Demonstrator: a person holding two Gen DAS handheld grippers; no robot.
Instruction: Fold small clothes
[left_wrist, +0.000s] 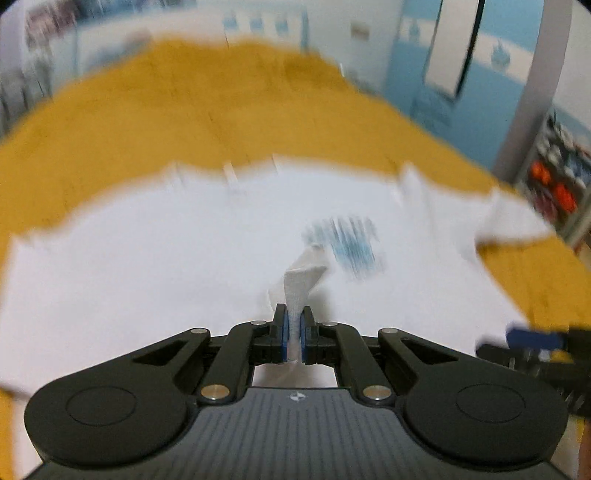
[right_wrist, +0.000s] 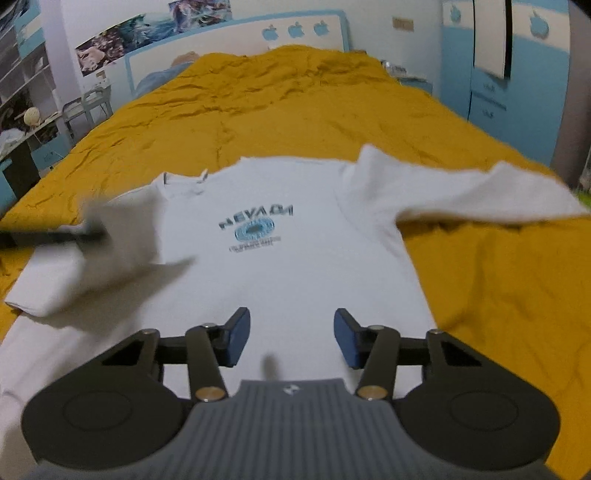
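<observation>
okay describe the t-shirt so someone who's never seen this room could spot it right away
Find the big bed with the mustard-yellow cover. The white t-shirt lies spread flat on its near end, one sleeve stretched out to the right. It is the only white garment there, with a blue-and-black round print on its chest.

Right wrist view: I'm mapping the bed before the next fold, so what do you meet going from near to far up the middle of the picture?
Right gripper, open → white T-shirt → its blue chest print → the shirt's collar → yellow bedspread → headboard with apple stickers.
</observation>
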